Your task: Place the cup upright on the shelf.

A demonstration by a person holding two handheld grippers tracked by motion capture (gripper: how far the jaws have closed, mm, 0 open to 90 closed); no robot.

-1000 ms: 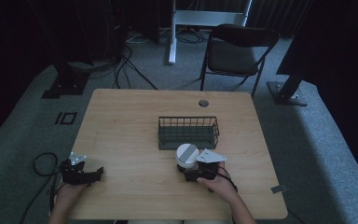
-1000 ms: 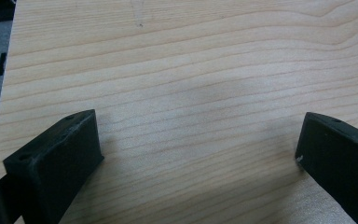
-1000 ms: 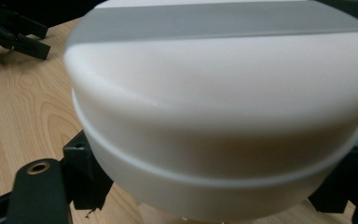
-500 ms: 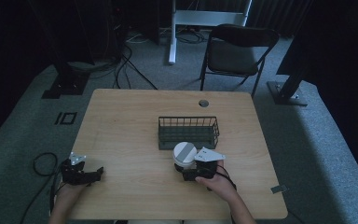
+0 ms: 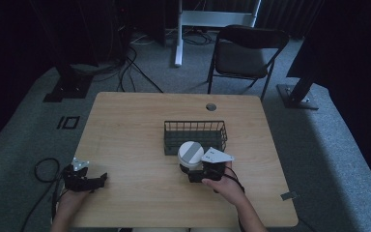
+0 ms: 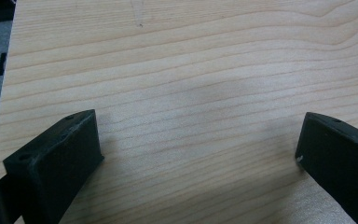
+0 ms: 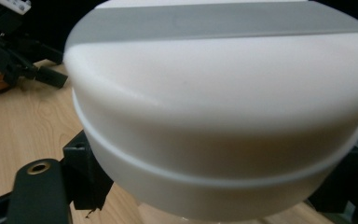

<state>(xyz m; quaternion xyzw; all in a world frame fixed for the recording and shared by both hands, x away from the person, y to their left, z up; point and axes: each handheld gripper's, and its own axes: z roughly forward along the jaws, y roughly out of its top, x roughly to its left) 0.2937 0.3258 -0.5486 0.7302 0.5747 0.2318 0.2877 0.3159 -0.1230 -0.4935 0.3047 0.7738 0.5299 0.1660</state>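
The right claw (image 5: 196, 170) is clenched on a white round container (image 5: 190, 153) with a grey band across its top, held just in front of the wire basket (image 5: 195, 136), touching or nearly touching its near side. The left claw (image 5: 96, 180) rests released at the near left edge of the wooden tabletop (image 5: 130, 125). Beyond stands a folding chair (image 5: 244, 53) on grey carpet (image 5: 328, 145), with cables (image 5: 130, 58) trailing.
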